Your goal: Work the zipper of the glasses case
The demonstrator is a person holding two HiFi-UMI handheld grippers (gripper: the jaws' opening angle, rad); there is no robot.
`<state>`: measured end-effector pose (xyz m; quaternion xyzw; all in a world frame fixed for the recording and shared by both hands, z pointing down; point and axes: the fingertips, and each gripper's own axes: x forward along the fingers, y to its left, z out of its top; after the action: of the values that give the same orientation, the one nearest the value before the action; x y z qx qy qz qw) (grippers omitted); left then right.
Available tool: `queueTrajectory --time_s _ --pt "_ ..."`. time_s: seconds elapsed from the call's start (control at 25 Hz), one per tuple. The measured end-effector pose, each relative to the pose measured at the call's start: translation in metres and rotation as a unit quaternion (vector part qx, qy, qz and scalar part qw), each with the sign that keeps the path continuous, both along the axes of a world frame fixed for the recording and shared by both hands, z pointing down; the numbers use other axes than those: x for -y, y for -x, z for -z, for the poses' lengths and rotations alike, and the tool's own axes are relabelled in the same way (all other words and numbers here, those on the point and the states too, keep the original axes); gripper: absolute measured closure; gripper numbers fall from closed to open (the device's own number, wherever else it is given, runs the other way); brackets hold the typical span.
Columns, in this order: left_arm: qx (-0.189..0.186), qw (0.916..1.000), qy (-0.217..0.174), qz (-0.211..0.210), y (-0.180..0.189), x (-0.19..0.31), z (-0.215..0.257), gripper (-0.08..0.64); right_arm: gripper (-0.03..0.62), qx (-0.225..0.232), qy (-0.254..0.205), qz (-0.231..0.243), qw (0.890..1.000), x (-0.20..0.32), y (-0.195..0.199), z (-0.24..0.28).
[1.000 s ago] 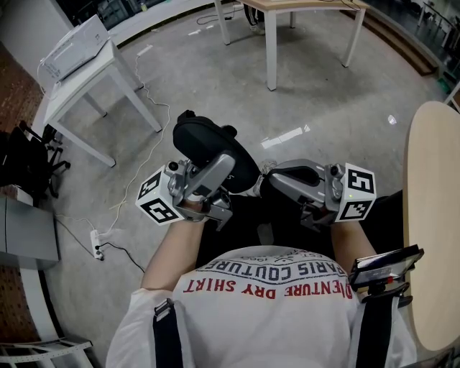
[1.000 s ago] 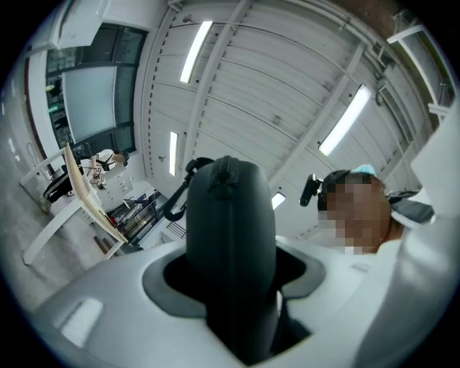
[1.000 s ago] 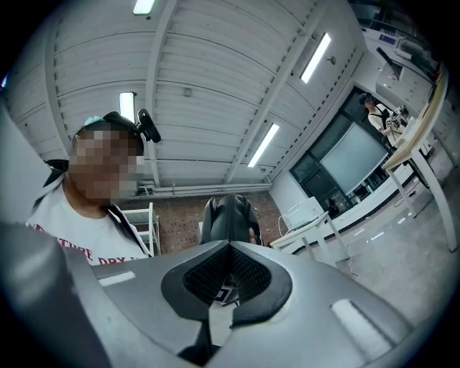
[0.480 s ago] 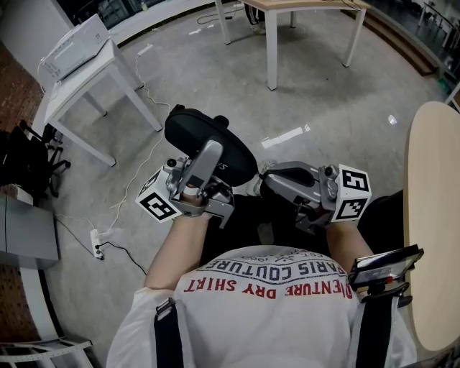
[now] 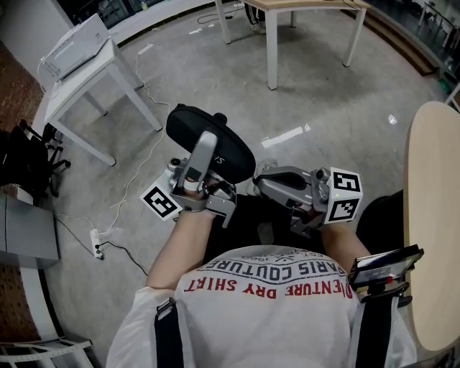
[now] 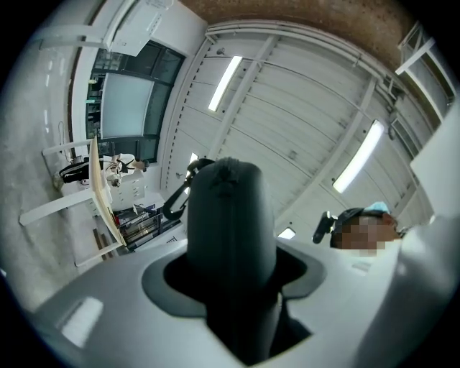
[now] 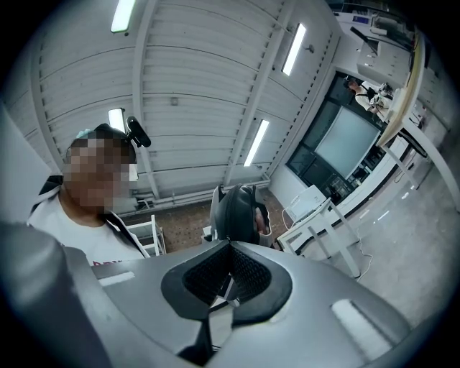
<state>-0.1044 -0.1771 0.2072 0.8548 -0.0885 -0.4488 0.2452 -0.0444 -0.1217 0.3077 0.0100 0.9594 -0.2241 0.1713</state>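
Note:
A black oval glasses case [image 5: 188, 122] is held up over the person's lap, clamped in my left gripper [image 5: 207, 147], which is shut on it. One grey finger [image 5: 201, 162] lies across the case's front. In the left gripper view the case [image 6: 230, 215] fills the middle and stands up between the jaws. My right gripper [image 5: 260, 180] points left at the case from a short way off, not touching it. Its jaws [image 7: 228, 269] are shut with nothing between them, and the case [image 7: 237, 212] shows beyond them. I cannot make out the zipper.
A white table [image 5: 108, 61] with a box stands at the far left and a wooden-topped table [image 5: 302, 6] at the top. A round wooden tabletop [image 5: 431, 215] is close on the right. A power strip [image 5: 97, 244] and cable lie on the concrete floor.
The left gripper has tilted and carried the case a little up and to the left. The right gripper has moved left, closer to the case.

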Motion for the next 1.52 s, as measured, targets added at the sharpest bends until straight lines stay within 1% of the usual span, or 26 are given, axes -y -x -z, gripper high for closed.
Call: queueTrajectory --time_s 0.12,0.4,0.48,0.56,0.6,0.72,0.92,1.04,1.12,1.16,1.24,1.28,1.32,1.36,1.4,1.44,1.48,1.52 --pt "-0.006 0.9999 0.008 -0.002 -0.001 0.003 -0.002 0.310 0.594 -0.008 0.001 0.001 1.000 -0.001 0.004 -0.004" --pt "-0.005 0.9997 0.026 0.000 -0.004 0.008 -0.006 0.310 0.595 -0.021 0.004 0.002 1.000 -0.002 0.010 -0.010" --pt "-0.015 0.9993 0.034 0.001 -0.003 0.010 -0.009 0.310 0.595 -0.049 -0.007 0.003 0.999 -0.005 0.016 -0.020" --pt "-0.042 0.9983 0.042 -0.002 0.002 0.013 -0.008 0.310 0.595 -0.093 -0.026 0.007 0.995 -0.014 0.027 -0.037" --pt "-0.047 0.9980 0.042 -0.001 0.004 0.015 -0.006 0.310 0.595 -0.100 -0.026 0.012 0.995 -0.017 0.031 -0.043" --pt "-0.038 0.9984 0.041 0.005 0.007 0.017 -0.002 0.310 0.595 -0.097 -0.013 0.016 0.995 -0.018 0.032 -0.051" --pt "-0.031 0.9984 0.045 0.012 0.010 0.019 -0.005 0.310 0.595 -0.113 -0.019 0.020 0.993 -0.018 0.031 -0.057" --pt "-0.018 0.9987 0.047 0.012 0.007 0.019 -0.010 0.310 0.595 -0.120 -0.030 0.019 0.992 -0.020 0.032 -0.058" --pt "0.006 0.9989 0.044 0.012 0.003 0.018 -0.012 0.310 0.595 -0.125 -0.036 0.015 0.991 -0.018 0.031 -0.057" --pt "0.026 0.9988 0.040 0.014 0.000 0.017 -0.013 0.310 0.594 -0.126 -0.039 0.014 0.991 -0.017 0.030 -0.055" --pt "0.084 0.9959 0.024 0.021 -0.009 0.015 -0.016 0.310 0.592 -0.124 -0.047 0.006 0.991 -0.014 0.026 -0.050" --pt "0.120 0.9923 0.009 0.028 -0.014 0.012 -0.017 0.308 0.592 -0.123 -0.052 -0.002 0.991 -0.012 0.023 -0.047" --pt "0.158 0.9868 -0.007 0.035 -0.019 0.009 -0.018 0.308 0.592 -0.125 -0.057 -0.011 0.991 -0.008 0.020 -0.045" --pt "0.197 0.9793 -0.024 0.042 -0.024 0.006 -0.019 0.308 0.592 -0.128 -0.061 -0.020 0.990 -0.004 0.016 -0.042" --pt "0.240 0.9686 -0.040 0.050 -0.029 0.003 -0.022 0.308 0.592 -0.133 -0.065 -0.030 0.989 0.000 0.012 -0.041" --pt "0.290 0.9535 -0.053 0.061 -0.034 0.001 -0.029 0.308 0.591 -0.139 -0.069 -0.041 0.987 0.004 0.008 -0.040" --pt "0.347 0.9330 -0.060 0.074 -0.037 0.001 -0.041 0.308 0.591 -0.147 -0.075 -0.053 0.985 0.009 0.003 -0.041" --pt "0.406 0.9074 -0.062 0.088 -0.040 0.003 -0.057 0.308 0.592 -0.159 -0.083 -0.069 0.981 0.014 -0.002 -0.041"
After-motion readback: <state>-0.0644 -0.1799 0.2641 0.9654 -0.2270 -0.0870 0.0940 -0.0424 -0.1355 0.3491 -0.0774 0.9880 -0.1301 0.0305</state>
